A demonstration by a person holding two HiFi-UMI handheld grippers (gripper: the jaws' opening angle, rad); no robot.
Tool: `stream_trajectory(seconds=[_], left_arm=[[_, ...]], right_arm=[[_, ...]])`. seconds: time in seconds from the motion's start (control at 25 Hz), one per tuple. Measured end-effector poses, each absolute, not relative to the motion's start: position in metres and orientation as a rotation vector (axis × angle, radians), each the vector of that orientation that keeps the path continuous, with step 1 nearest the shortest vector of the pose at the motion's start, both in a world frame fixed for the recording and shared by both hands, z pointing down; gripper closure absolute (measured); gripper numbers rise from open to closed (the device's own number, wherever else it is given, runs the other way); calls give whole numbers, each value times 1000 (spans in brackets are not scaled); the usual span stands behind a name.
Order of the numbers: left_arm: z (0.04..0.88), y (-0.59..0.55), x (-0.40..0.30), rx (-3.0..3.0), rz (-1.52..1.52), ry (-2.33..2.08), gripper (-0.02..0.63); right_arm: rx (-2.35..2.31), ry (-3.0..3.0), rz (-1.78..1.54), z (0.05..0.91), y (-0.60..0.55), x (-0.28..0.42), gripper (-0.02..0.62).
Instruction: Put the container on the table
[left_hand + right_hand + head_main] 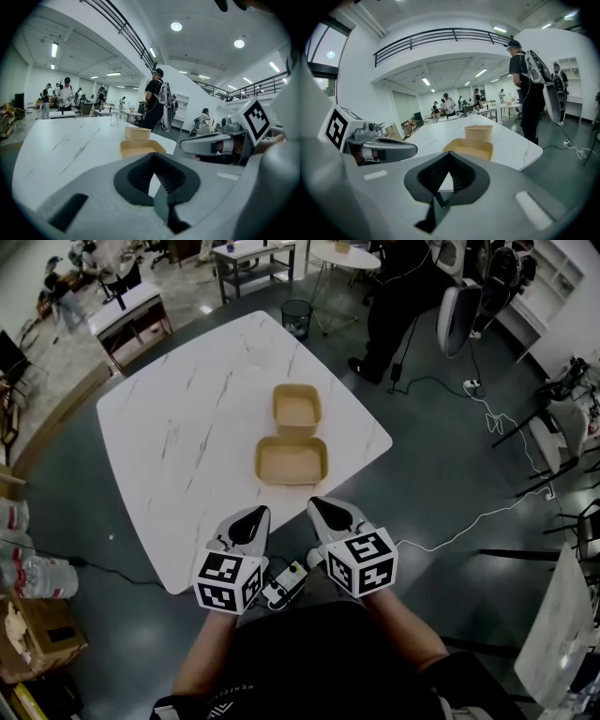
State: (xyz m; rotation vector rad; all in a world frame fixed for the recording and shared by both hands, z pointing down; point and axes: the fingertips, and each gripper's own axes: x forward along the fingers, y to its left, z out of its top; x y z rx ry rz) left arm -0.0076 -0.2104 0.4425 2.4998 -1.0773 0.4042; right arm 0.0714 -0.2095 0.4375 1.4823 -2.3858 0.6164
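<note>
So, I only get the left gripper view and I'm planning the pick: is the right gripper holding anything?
Observer: No. The right gripper has its jaws together, with nothing between them.
Operator: I only see the far container's side. Anything in it?
Observer: From the head view, the far container is empty inside.
Operator: How close are the grippers to the nearer one?
Observer: The left gripper and the right one both end at the near edge of the table, short of the near container. Neither touches it.
</note>
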Motion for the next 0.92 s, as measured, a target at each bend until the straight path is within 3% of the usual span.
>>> stream_trajectory(seconds=[0.92], left_arm=[[446,-210,-5,2482,404,-1066,612]], right_arm=[[1463,-2393,615,438,-212,72,596]])
